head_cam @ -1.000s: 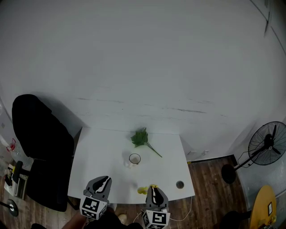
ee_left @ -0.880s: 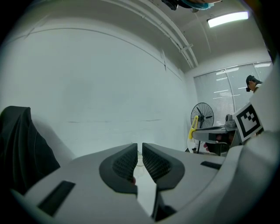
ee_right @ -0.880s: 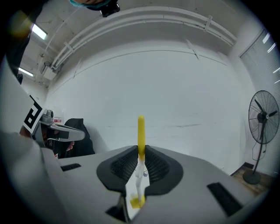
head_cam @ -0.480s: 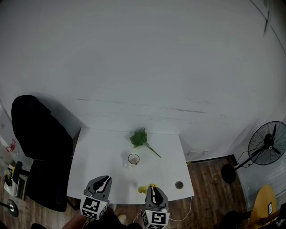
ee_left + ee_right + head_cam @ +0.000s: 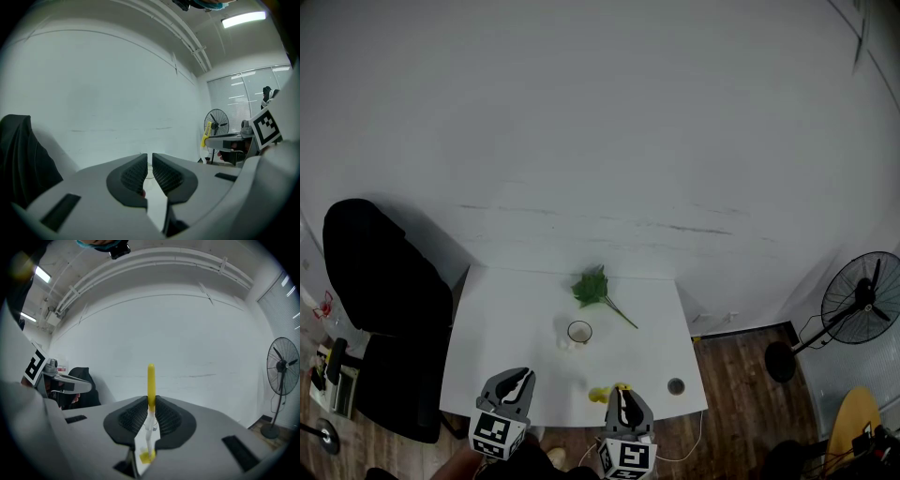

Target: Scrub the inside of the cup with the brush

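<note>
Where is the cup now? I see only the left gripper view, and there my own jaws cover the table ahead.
Observer: In the head view the cup stands upright near the middle of the white table, ahead of the left gripper and a little to its right. Nothing touches it.
Operator: Which gripper has the brush?
Observer: The right gripper. Its jaws are closed on the brush, whose yellow end rises above them.
Operator: What lies near the cup that I must avoid?
Observer: A green leafy sprig lies on the table just behind the cup.
</note>
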Demonstrator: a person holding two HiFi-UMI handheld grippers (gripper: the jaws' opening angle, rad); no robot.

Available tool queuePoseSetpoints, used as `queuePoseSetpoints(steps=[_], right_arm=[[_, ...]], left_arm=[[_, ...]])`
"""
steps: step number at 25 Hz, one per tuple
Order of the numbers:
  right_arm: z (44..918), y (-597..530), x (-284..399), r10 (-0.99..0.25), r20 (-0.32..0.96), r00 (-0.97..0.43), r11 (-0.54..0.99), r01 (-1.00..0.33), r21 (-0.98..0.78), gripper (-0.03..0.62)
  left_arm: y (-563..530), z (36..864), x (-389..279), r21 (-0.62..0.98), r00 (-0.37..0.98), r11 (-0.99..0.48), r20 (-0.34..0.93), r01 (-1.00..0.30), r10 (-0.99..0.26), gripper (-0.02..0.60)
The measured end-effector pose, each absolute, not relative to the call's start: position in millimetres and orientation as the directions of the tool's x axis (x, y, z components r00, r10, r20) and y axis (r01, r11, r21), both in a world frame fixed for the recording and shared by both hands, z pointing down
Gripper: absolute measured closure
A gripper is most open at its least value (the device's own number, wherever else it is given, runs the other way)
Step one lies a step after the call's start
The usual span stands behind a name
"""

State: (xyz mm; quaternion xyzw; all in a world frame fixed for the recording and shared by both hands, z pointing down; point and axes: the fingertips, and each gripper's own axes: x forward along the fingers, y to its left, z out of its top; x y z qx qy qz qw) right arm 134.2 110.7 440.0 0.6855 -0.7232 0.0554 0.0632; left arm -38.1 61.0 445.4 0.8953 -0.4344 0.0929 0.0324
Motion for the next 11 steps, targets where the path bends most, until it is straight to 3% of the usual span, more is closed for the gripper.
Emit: queuePoseSetpoints(steps=[11], right_arm=[[442.4,108.6,135.7,-0.988,0.145,-0.057,0.060,-0.998,0.017,0.531]], left_arm=[[60.6,447.8,-35.0,-0.025,0.609,-0.624,0.196,-0.781,-0.769,0.534]])
